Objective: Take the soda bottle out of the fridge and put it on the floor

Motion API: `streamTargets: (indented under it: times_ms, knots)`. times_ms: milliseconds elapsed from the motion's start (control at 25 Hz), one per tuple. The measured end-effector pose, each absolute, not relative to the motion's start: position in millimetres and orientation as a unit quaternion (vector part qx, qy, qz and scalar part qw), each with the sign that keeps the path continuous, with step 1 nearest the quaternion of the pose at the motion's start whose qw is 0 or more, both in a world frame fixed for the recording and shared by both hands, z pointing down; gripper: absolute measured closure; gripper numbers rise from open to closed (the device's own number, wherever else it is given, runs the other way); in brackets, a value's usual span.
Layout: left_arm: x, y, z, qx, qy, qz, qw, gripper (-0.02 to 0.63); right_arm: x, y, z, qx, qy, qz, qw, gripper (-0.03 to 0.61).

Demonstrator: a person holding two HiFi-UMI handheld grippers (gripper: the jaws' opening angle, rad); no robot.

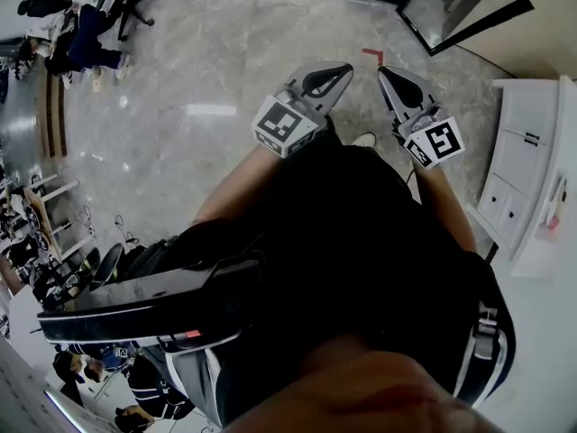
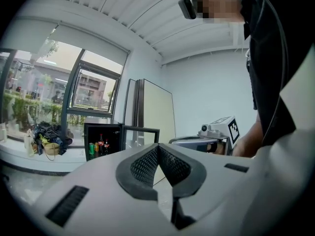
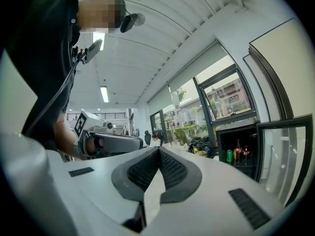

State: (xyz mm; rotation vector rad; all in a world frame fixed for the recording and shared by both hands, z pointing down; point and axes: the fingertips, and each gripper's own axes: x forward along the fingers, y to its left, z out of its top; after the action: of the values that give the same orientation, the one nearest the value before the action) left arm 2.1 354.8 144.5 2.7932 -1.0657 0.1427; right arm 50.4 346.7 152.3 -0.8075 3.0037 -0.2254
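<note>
A small black fridge (image 2: 101, 140) stands open by the window, some way ahead of both grippers. Two dark soda bottles (image 2: 103, 144) with red labels stand on its shelf beside a green can (image 2: 91, 148). The right gripper view shows the same bottles (image 3: 241, 152) inside the fridge (image 3: 237, 149), with its glass door (image 3: 285, 156) swung out. My left gripper (image 2: 158, 146) is shut and empty. My right gripper (image 3: 158, 149) is also shut with nothing in it. In the head view both grippers, left (image 1: 339, 69) and right (image 1: 384, 72), are held side by side above the floor.
A white cabinet (image 1: 527, 165) stands at the right. A red tape mark (image 1: 372, 54) lies on the marble floor ahead. A black-framed glass panel (image 1: 460, 5) is at the top right. Bags (image 2: 49, 137) are heaped by the window left of the fridge. People sit far left.
</note>
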Motion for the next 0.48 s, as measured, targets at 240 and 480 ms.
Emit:
streamTargets:
  times_ms: [240, 480]
  knots:
    - [-36.2, 303.2, 153.9, 0.937, -0.339, 0.048, 0.065, 0.612, 14.1, 295.4, 158.6, -0.278, 0.958, -0.068, -0.005, 0.566]
    - [-75.1, 237.4, 148.4, 0.948, -0.309, 0.020, 0.080, 0.612, -24.2, 236.8, 158.0, -0.312, 0.948, -0.063, -0.017, 0.566]
